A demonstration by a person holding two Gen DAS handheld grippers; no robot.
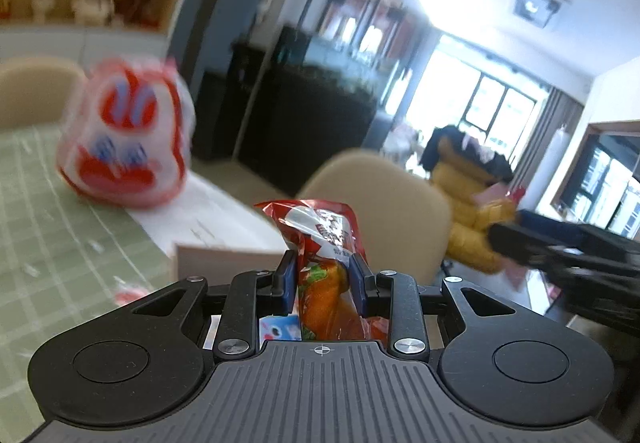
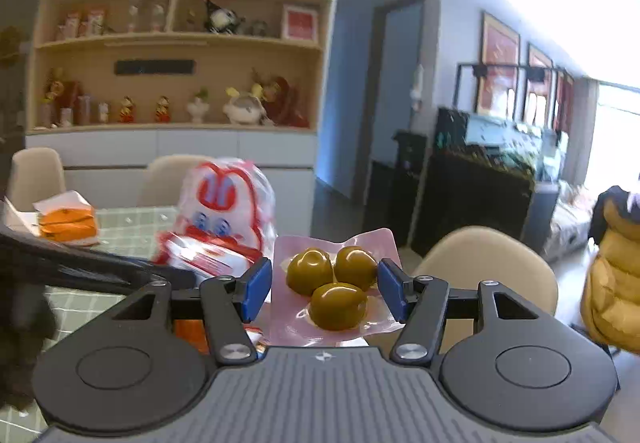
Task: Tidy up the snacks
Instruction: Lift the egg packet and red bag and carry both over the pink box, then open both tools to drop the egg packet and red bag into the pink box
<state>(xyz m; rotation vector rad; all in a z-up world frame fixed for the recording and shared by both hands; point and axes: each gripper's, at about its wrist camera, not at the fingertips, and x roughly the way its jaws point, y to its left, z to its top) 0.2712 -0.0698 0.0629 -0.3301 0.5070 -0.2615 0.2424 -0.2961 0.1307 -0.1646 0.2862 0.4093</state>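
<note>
My left gripper (image 1: 325, 281) has its jaws clenched on a red and orange crinkly plastic snack packet (image 1: 326, 255), held upright above the edge of the green checked tabletop (image 1: 60, 243). My right gripper (image 2: 322, 291) grasps a clear pink vacuum pouch of three olive-green fruits (image 2: 334, 285) between wider-set jaws. A blurred red and white bunny-print bag (image 2: 224, 211) stands on the tabletop beyond.
</note>
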